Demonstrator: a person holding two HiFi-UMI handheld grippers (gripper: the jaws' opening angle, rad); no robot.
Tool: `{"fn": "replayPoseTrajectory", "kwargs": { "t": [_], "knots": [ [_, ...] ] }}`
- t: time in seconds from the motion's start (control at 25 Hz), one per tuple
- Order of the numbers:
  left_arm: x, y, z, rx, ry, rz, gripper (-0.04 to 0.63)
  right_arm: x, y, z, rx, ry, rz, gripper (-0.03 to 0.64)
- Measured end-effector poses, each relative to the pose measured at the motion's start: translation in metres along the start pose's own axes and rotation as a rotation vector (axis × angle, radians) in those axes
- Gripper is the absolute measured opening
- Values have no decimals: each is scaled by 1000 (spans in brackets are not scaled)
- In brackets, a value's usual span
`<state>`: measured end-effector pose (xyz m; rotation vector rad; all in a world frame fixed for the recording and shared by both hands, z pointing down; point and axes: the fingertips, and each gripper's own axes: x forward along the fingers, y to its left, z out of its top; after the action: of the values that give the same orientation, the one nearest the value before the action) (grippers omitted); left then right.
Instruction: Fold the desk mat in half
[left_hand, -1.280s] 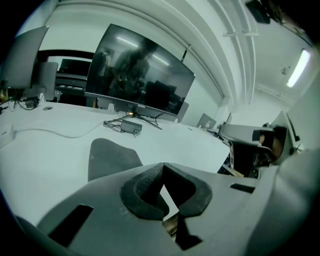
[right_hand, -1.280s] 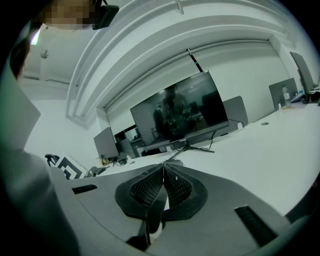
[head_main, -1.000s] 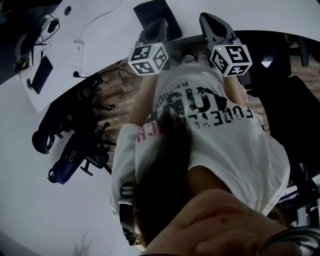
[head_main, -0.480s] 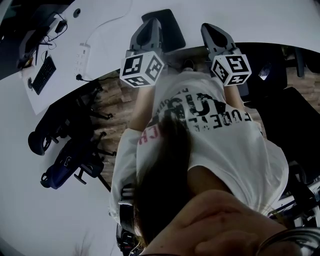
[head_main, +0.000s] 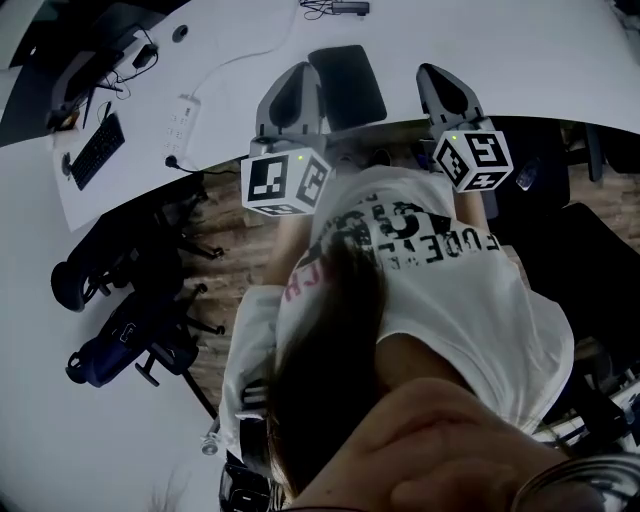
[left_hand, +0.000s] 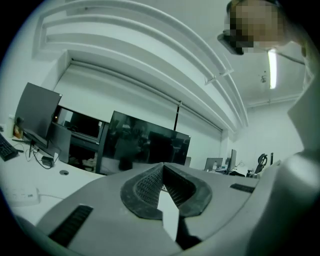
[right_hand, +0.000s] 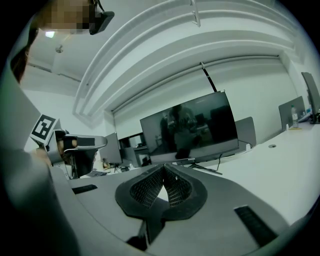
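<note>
The desk mat (head_main: 347, 85) is a dark rectangle lying flat on the white desk (head_main: 520, 50), seen only in the head view. My left gripper (head_main: 292, 78) hovers at the mat's left edge and my right gripper (head_main: 441, 78) is off to its right, both over the desk's near edge. Each gripper view looks up into the room and shows no mat. In those views the left gripper (left_hand: 163, 166) and the right gripper (right_hand: 164, 167) both have their pads meeting at the tip with nothing between them.
A power strip (head_main: 180, 118) with its cable and a keyboard (head_main: 97, 150) lie on the desk to the left. Office chairs (head_main: 120, 290) stand below that side and a dark chair (head_main: 590, 250) at the right. A large monitor (right_hand: 192, 125) stands ahead.
The head view has tilted, so the desk, the mat and both marker cubes sit lower in the picture and more of the mat shows. Both grippers stay shut.
</note>
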<state>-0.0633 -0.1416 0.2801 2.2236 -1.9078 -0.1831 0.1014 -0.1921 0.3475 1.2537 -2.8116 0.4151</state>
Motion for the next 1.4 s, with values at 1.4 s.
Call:
{"fn": "replayPoseTrajectory", "kwargs": {
  "t": [1.4],
  "knots": [
    [-83,69,34,4,-42,20,2,16,130,44,-118,-4,67,-2]
  ]
}}
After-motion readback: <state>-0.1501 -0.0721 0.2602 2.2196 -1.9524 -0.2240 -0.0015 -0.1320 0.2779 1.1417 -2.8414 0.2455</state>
